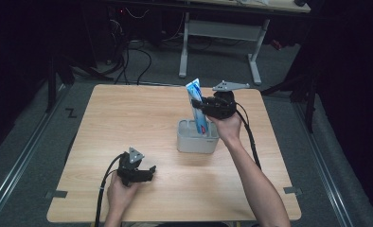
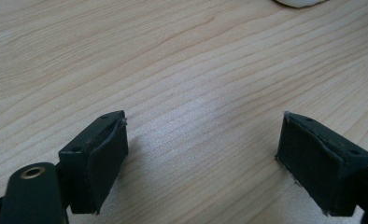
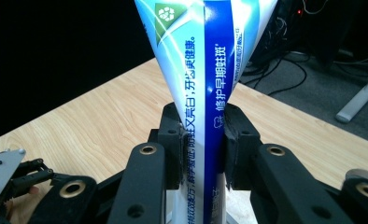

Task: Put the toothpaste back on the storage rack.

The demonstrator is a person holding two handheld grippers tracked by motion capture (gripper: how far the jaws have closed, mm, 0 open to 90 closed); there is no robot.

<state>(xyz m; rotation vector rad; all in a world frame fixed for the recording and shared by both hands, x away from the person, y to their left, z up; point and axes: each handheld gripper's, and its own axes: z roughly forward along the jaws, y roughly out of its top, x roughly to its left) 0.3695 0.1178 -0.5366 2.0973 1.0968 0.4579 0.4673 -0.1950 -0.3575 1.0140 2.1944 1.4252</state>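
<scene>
Left gripper (image 1: 149,171): we rest it near the front edge of the table (image 1: 128,118), left of centre; in the left gripper view its jaws stand wide apart over bare wood with nothing between them.
Right gripper (image 1: 201,105): farther off and to the right, we hold it above the holder, its jaws clamped tight on the toothpaste tube (image 3: 205,93), pads pressing the tube from both sides at mid-length.
Toothpaste tube: in the high view it stands nearly upright, tilted a little to the left, its lower end down inside the grey holder (image 1: 187,142) near the middle of the table, its flat crimped end uppermost.
Step in hand: we judge that we are setting the tube into the holder; it looks partly in.
Next move: we think it calls for easing the tube straight down until it rests, then spreading the jaws and lifting clear without tipping the holder.
Hidden: the holder's wall covers the tube's cap end, so we cannot tell whether it touches the bottom or which compartment it is in.
Hard to make out: the far floor and the second table's legs (image 1: 255,56) sit in deep shadow.
</scene>
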